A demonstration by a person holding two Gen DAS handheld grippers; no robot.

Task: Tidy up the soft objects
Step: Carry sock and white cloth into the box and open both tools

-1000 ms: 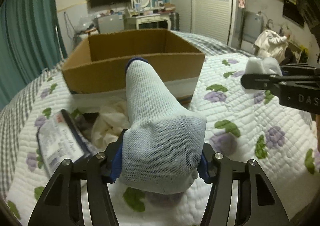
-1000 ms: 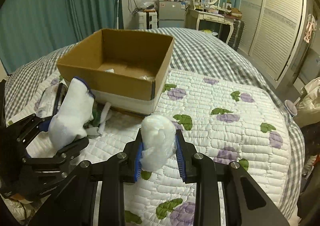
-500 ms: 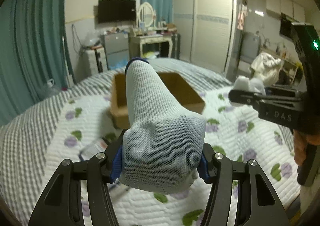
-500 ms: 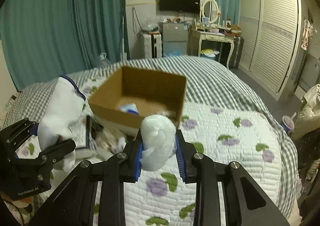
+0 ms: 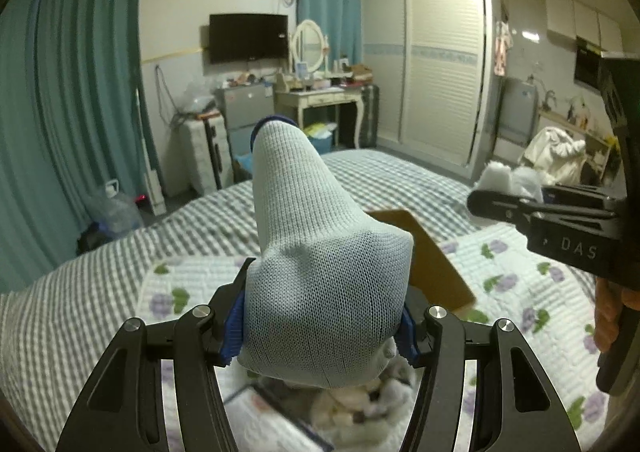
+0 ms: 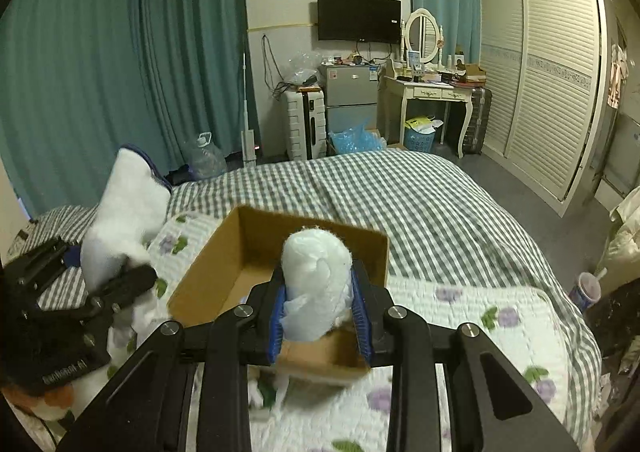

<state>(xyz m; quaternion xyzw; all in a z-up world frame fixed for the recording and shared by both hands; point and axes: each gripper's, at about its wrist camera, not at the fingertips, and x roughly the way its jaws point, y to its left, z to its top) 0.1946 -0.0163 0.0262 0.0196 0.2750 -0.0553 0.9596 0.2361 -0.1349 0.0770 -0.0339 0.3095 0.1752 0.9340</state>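
A pale knit sock [image 5: 320, 292], blue-trimmed at its cuff, stands upright in the left claw [image 5: 320, 328], whose blue pads press both its sides. The right claw [image 6: 320, 316] is closed on a white fluffy wad [image 6: 316, 272], partly wrapped in thin plastic. Both are held in the air above the bed [image 6: 420, 204].

The open cardboard box [image 6: 224, 252] lies directly under and ahead of the right claw, its near wall just beneath the pads and its far rim beyond the wad. Around the box, the flowered quilt [image 6: 500, 316] and checked cover leave wide free room to the right and back.

The right wrist view looks into the box, showing its brown floor and something small and pale at the bottom; it also shows the left claw and sock off to the left, well apart from the box. The left wrist view hides most of the box behind the sock, but shows a blurred heap of white cloth [image 5: 360, 408] and a flat packet [image 5: 276, 408] on the quilt below.
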